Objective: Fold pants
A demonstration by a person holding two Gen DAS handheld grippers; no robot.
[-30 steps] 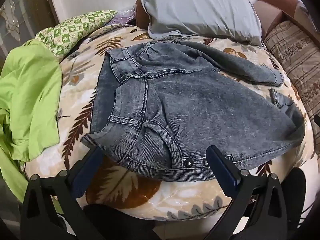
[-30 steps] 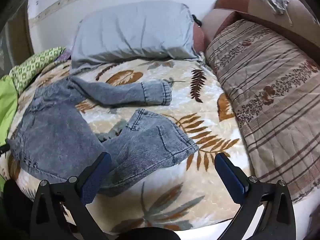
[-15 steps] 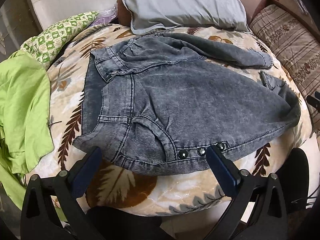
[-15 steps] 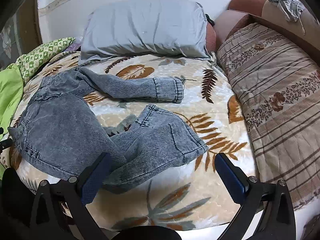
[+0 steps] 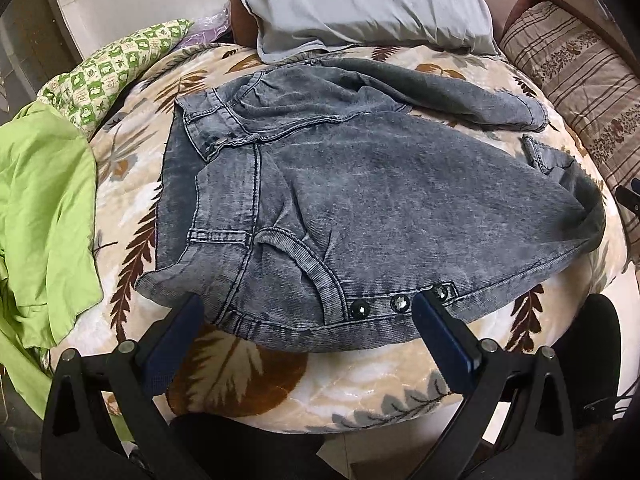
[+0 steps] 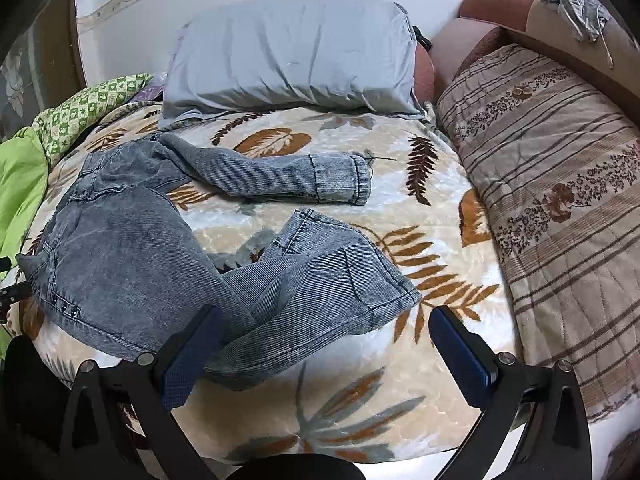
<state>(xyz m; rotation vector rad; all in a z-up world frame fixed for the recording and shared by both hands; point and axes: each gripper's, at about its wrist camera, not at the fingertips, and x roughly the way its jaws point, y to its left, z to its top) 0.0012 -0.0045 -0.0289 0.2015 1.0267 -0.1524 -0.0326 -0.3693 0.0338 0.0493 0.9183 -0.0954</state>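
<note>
Left wrist view: our left tongs (image 5: 306,312) and right tongs (image 6: 324,322) gaped wide, empty. Pants (image 5: 360,200) sprawled on bed (image 5: 240,376), twelve o'clock; soft, floppy, we judged; grip waistband (image 5: 288,324).

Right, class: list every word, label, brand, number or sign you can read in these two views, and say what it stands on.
None can be read.
The jeans show only studs and stitching, no legible label.
The blanket, grey pillow and striped quilt carry patterns only, no lettering.
</note>
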